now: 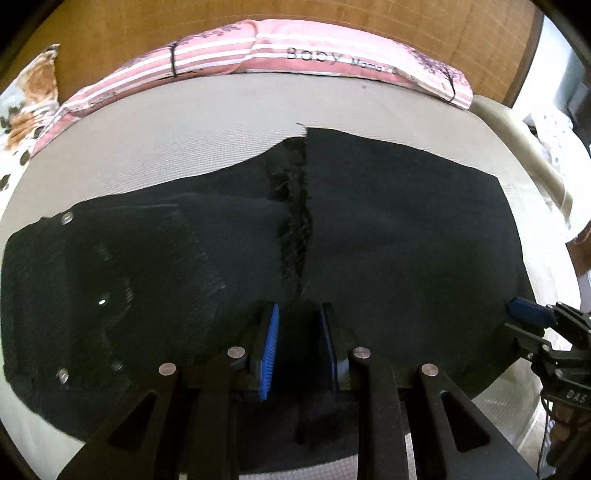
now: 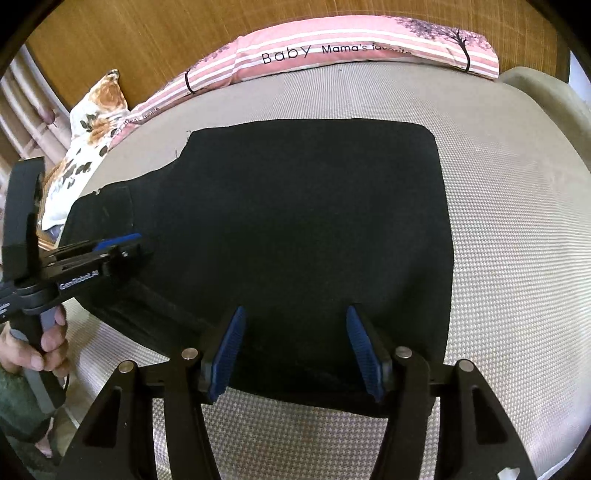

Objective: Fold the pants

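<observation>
Black pants (image 1: 388,229) lie flat on a grey mattress (image 1: 184,122), the leg part folded over the upper part. Its frayed hem (image 1: 295,221) runs down the middle, and the riveted waist (image 1: 66,258) lies at the left. My left gripper (image 1: 299,317) hovers over the hem's near end, blue pads a little apart with nothing pinched; in the right wrist view the left gripper (image 2: 127,242) reaches in low over the cloth's left edge. My right gripper (image 2: 295,314) stands open over the near edge of the folded pants (image 2: 303,221), and shows at the right in the left wrist view (image 1: 517,310).
A pink striped pillow (image 2: 332,48) printed "Baby" lies along the wooden headboard (image 2: 147,33). A floral cloth (image 2: 92,125) sits at the far left corner. Bare mattress (image 2: 517,240) spreads right of the pants. A hand (image 2: 51,343) grips the left gripper's handle.
</observation>
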